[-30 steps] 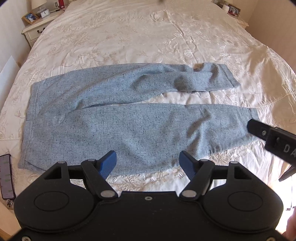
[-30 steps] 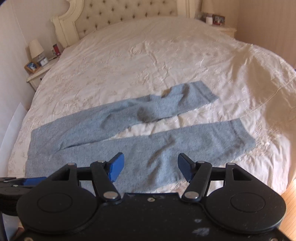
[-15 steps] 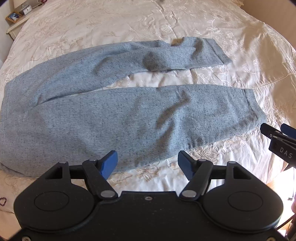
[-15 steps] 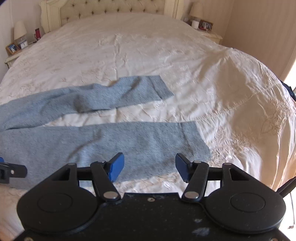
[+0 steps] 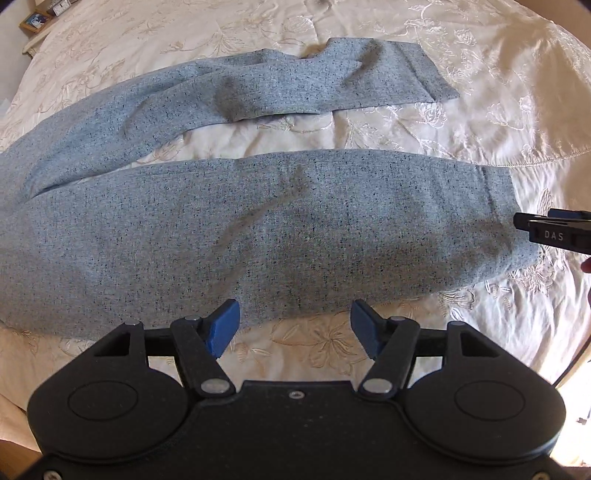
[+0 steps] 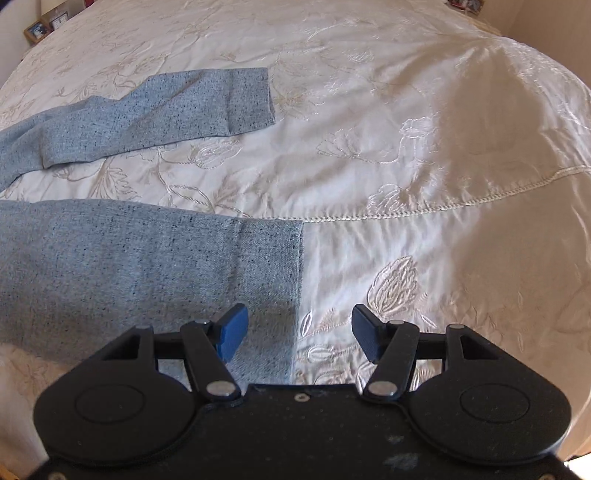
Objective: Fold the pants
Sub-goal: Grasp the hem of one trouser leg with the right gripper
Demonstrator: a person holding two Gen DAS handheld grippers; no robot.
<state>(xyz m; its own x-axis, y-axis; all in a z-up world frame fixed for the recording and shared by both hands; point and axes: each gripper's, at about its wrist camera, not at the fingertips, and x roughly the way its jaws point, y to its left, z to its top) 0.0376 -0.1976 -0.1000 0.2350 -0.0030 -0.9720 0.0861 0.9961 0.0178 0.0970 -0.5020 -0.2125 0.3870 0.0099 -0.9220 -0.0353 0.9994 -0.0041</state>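
Light blue speckled pants [image 5: 295, 229] lie flat on a cream bedspread, legs spread apart and pointing right. The far leg [image 5: 295, 81] has a wrinkle near its middle. My left gripper [image 5: 294, 323] hangs over the lower edge of the near leg at mid length; its jaws are closing, and only that cloth edge and bedspread lie below the gap. My right gripper [image 6: 299, 326] is open above the near leg's hem [image 6: 295, 266], its left finger over cloth and its right finger over bedspread. The right gripper [image 5: 554, 232] also shows beside that hem in the left wrist view.
The embroidered bedspread [image 6: 443, 147] stretches wide to the right and beyond the pants, with a stitched seam [image 6: 406, 212] running across it. A nightstand with a photo frame [image 5: 35, 20] stands at the far left corner. The bed's near edge lies just below both grippers.
Both grippers have dropped closer to the pants. The left slid right along the near leg's edge, its jaws a little narrower. The right swung right to the near leg's hem.
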